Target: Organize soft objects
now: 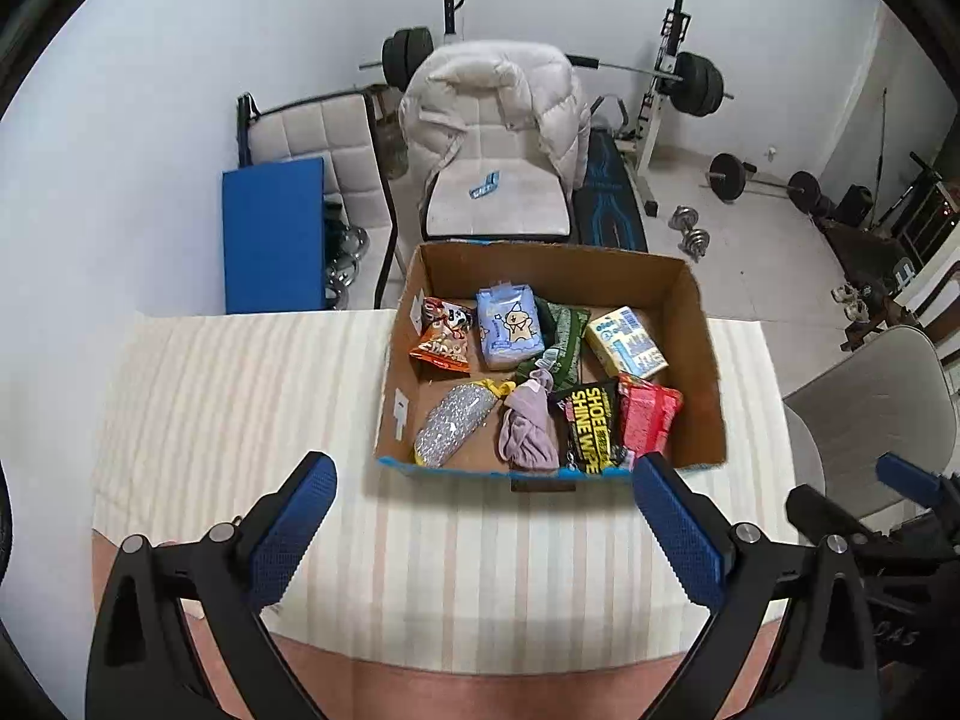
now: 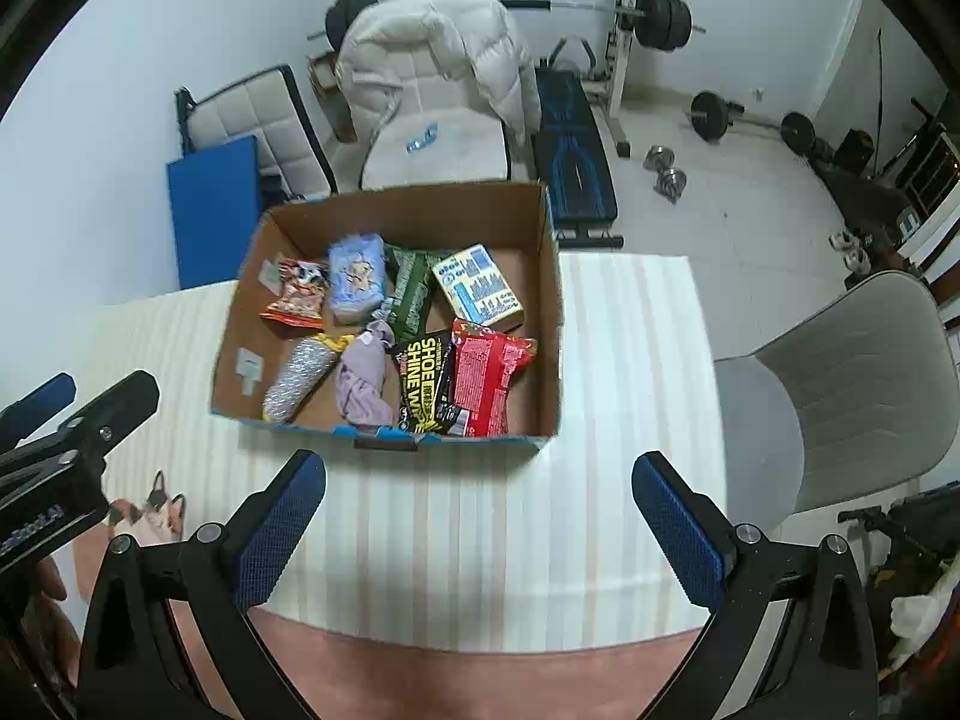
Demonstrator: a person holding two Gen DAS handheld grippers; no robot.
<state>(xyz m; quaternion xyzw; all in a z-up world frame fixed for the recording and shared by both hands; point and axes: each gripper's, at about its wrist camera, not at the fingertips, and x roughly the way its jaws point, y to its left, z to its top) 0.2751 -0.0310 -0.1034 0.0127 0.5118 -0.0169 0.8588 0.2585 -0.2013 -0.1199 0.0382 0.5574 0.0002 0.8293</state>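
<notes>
Left wrist view puts the cardboard box [image 1: 699, 360] of soft packets, a lilac cloth [image 1: 529, 432] among them, on the striped worktop [image 1: 240, 396], and I judge sorting has not begun, so my next move is to bring one tool over the box and close on a single item. Both the left tool [image 1: 485, 531] and right tool [image 2: 479, 525] hang wide open and empty, short of the box, touching nothing.
</notes>
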